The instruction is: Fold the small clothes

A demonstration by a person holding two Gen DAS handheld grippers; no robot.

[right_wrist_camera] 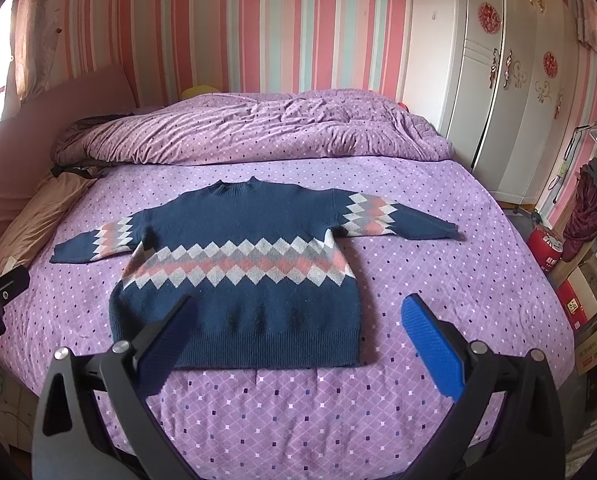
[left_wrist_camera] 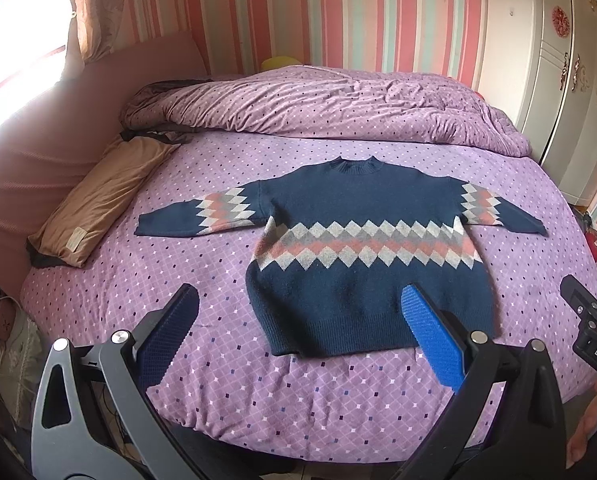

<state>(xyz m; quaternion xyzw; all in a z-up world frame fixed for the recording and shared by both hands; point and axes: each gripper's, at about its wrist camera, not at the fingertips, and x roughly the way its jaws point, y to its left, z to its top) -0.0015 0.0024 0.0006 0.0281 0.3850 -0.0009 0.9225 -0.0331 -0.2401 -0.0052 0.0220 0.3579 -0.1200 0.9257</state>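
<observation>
A small navy sweater with a band of pink, grey and white diamonds lies flat on the purple bedspread, both sleeves spread out sideways, collar away from me. It also shows in the right wrist view. My left gripper is open and empty, held above the bed in front of the sweater's hem, toward its left corner. My right gripper is open and empty, held in front of the hem toward its right corner. Neither touches the cloth.
A rumpled purple duvet lies across the far side of the bed. A tan pillow sits at the left by the pink headboard. A white wardrobe stands at the right, with boxes and clutter beside the bed.
</observation>
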